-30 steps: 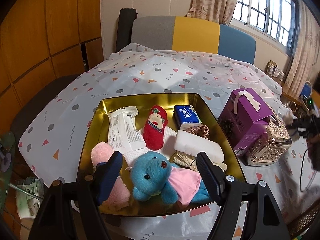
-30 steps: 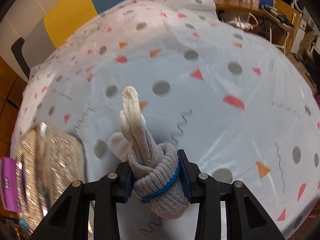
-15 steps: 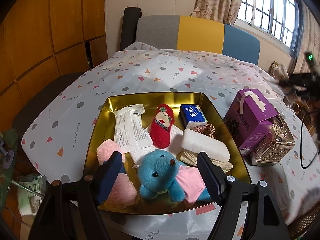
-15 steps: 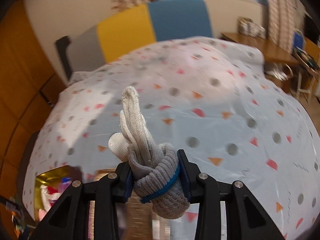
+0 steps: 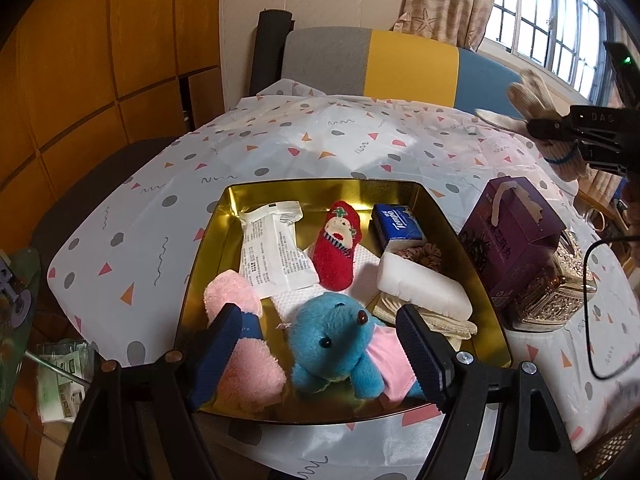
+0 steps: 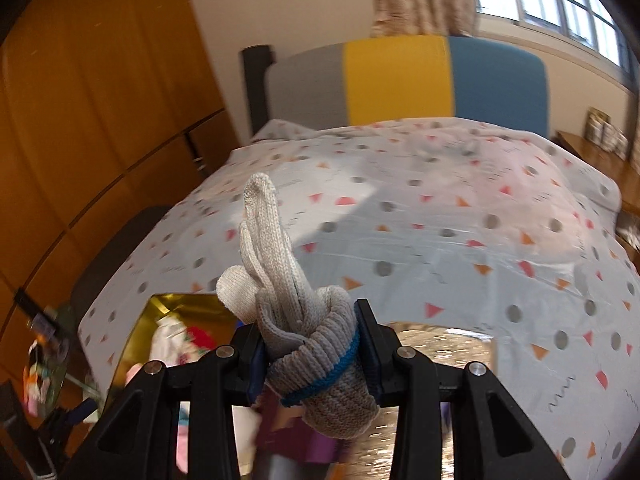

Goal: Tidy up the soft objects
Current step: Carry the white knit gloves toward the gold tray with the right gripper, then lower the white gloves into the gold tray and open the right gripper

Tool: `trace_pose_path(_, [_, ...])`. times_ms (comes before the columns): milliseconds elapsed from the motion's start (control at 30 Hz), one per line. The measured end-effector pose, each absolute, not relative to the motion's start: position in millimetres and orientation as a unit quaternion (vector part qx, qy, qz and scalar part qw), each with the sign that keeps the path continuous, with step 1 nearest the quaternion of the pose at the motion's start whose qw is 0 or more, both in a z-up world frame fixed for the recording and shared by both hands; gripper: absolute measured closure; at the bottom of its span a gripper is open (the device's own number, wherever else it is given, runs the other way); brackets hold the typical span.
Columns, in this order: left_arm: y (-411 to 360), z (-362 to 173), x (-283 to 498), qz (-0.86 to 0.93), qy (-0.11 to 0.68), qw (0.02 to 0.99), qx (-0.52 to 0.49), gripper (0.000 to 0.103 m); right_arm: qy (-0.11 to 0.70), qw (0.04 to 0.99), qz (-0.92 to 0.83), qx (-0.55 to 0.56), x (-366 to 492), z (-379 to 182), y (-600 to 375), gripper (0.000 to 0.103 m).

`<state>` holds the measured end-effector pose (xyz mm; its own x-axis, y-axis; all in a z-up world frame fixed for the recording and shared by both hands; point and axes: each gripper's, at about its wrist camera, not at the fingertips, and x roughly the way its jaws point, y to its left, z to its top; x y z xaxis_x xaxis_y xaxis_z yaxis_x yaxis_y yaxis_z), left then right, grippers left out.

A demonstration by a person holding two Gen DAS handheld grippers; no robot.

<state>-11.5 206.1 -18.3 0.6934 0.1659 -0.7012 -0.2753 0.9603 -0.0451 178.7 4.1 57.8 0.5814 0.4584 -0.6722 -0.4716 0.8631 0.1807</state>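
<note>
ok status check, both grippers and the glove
Right hand-held gripper shut on rolled glove, in the air. Left hand-held gripper open over gold tray, blue plush below. Purple box beside tray.

Left gripper (image 5: 320,350) open over gold tray (image 5: 472,248); blue plush (image 5: 334,340) between fingers (untouched); right gripper (image 5: 560,140) clamps knit glove (image 5: 532,94).

"Tempo" in white letters on the blue tissue pack (image 5: 397,222) lying in the gold metal tray (image 5: 208,248). Raised letters, seemingly "DAS", on the black body of the right gripper (image 5: 560,136) at the right edge of the left wrist view. Dense small print on the white plastic sachet (image 5: 274,254) in the tray, too fine to read. Gold print on the front of the purple cardboard box (image 5: 506,246) beside the tray, likewise illegible.
</note>
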Motion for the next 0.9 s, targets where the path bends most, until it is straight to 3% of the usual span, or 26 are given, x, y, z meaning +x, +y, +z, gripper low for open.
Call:
trace_pose_path(300, [234,-19,-22,0.152,0.368,0.912,-0.096,0.023,0.398,0.851,0.339,-0.049,141,30,78,0.065])
trace_pose_path(900, [273,-28,-37,0.193,0.366,0.902,-0.124,0.023,0.479,0.788,0.349,-0.167,122,-97,199,0.060])
